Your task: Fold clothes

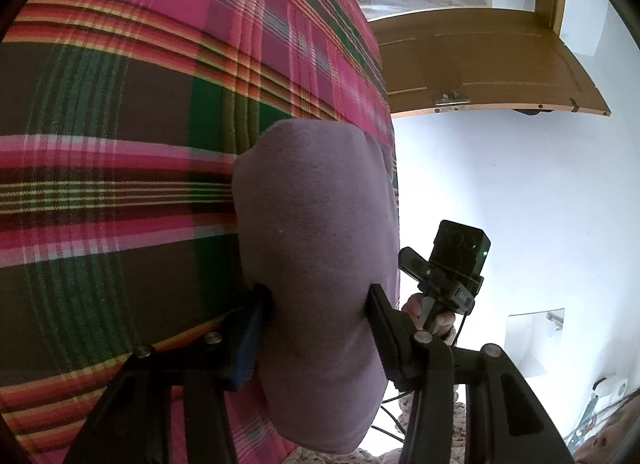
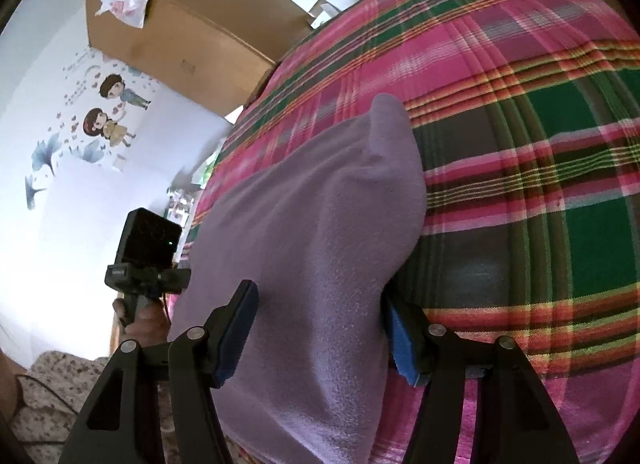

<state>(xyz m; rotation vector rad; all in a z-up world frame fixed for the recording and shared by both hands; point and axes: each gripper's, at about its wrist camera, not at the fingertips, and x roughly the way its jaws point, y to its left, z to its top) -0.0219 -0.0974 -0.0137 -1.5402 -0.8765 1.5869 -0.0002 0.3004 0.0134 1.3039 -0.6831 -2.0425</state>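
Note:
A lilac fleece garment (image 1: 312,204) is bunched up above a pink, green and brown plaid bed sheet (image 1: 120,124). My left gripper (image 1: 316,300) is shut on one end of it, with thick cloth filling the space between the fingers. In the right wrist view the same garment (image 2: 320,204) rises in a fold to a point over the plaid sheet (image 2: 520,144), and my right gripper (image 2: 320,312) is shut on its near end. Each view shows the other hand-held gripper unit (image 1: 452,264) (image 2: 148,248) close beside the cloth, held by a hand (image 2: 144,324).
A wooden door (image 1: 480,64) and a white wall lie beyond the bed's edge in the left wrist view. A large cardboard box (image 2: 180,36) stands by the bed's far side, with cartoon wall stickers (image 2: 104,112) below it. Floral fabric (image 2: 52,376) shows at bottom left.

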